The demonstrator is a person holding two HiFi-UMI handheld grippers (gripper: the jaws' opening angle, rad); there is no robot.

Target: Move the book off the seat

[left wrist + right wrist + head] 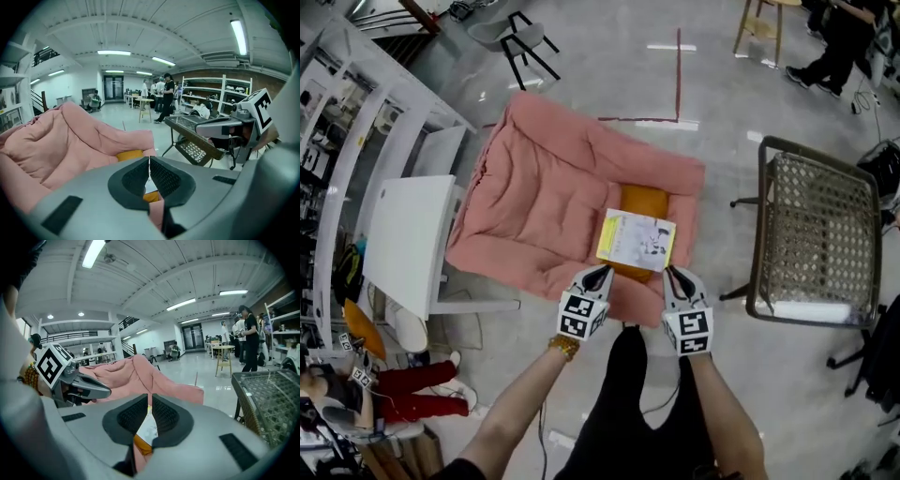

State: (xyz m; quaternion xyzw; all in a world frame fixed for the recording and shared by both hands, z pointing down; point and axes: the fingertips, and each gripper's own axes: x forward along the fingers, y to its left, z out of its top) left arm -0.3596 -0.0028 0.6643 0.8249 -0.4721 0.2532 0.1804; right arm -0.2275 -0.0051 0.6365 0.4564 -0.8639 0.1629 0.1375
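Note:
A thin yellow-and-white book point(636, 239) lies flat on an orange cushion point(643, 201) at the near right of the pink padded seat point(539, 197). My left gripper point(602, 272) points at the book's near left corner and my right gripper point(669, 272) at its near right corner. Both are shut, tips at the book's near edge; contact cannot be told. In the left gripper view the pads meet at the left gripper point(149, 161), with the white book point(151, 186) below them. The right gripper point(150, 401) looks the same, with the book point(149, 427) behind its pads.
A wicker-topped metal chair point(816, 234) stands to the right of the seat. A white table point(408, 239) stands to the left, with a person in red trousers point(403, 389) sitting near it. A black chair point(520, 37) is further back. People stand far off point(165, 96).

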